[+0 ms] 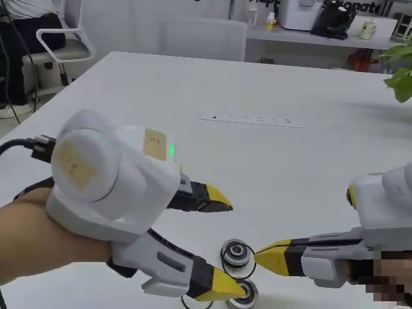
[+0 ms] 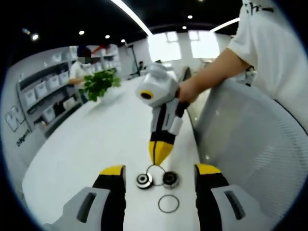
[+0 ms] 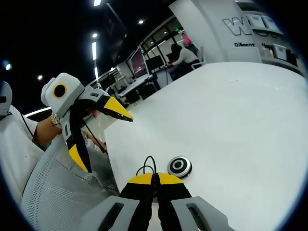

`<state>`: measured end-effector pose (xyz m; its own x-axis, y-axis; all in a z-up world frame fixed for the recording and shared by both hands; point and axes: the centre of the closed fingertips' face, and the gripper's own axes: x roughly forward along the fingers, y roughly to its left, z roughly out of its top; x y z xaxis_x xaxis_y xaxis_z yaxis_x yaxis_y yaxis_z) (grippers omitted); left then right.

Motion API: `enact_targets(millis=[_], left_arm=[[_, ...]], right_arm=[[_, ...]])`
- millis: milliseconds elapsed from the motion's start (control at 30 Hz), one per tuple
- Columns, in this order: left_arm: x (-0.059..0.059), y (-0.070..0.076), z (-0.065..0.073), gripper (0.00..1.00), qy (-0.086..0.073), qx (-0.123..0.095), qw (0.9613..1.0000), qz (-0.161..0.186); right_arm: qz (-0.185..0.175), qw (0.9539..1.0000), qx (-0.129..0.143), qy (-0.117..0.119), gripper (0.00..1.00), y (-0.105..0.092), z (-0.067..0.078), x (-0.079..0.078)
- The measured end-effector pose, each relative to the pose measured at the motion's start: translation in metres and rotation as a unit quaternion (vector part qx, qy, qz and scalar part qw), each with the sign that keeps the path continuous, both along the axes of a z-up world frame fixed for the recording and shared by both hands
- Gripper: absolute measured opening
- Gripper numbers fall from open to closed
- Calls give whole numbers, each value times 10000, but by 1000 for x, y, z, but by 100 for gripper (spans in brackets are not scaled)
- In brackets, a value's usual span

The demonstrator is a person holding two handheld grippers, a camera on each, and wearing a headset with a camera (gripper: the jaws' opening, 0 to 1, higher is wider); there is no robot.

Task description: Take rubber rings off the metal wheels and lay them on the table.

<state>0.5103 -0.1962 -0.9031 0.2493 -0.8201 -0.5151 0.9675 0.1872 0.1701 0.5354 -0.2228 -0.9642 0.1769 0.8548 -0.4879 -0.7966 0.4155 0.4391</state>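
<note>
Clenched tight at the right gripper, with a thin black rubber ring nipped between the yellow tips and looping out past them. Spread wide at the left gripper, holding nothing, one tip either side of the work. Between those tips, close to the near edge of the worktop: two metal wheels side by side, with the pinched loop hanging just above the gap between them. Hard to tell whether still caught on a wheel or already clear. Just nearer the edge, a loose ring lying flat, apart from both wheels.

Probably mid-pull on one ring. To do it well:
- Hold the pinch firm and draw up and away slowly, so as not to let the rubber snap back.
- Bring the open left jaws down onto the wheel to pin it if dragged along.
- Carry over to bare worktop beside the loose ring, lower until flat, and only then let go.

Around: a white power strip toward the middle of the worktop, a leafy plant at the far right edge, a chair beyond the far edge. All well apart from the work. Nothing in the path except the neighbouring wheel, close enough to be knocked.
</note>
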Motion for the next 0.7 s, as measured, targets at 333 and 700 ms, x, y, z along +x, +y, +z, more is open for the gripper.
enact_targets(millis=[333, 700], left_arm=[[1, 38, 12, 63, -15, -129, 9983, 575], [-9, 69, 4, 68, 176, -403, 9912, 1252]], right_arm=[[31, 10000, 18, 18, 0, 1, 0, -1], [73, 10000, -9, 66, 0, 4, -2, -3]])
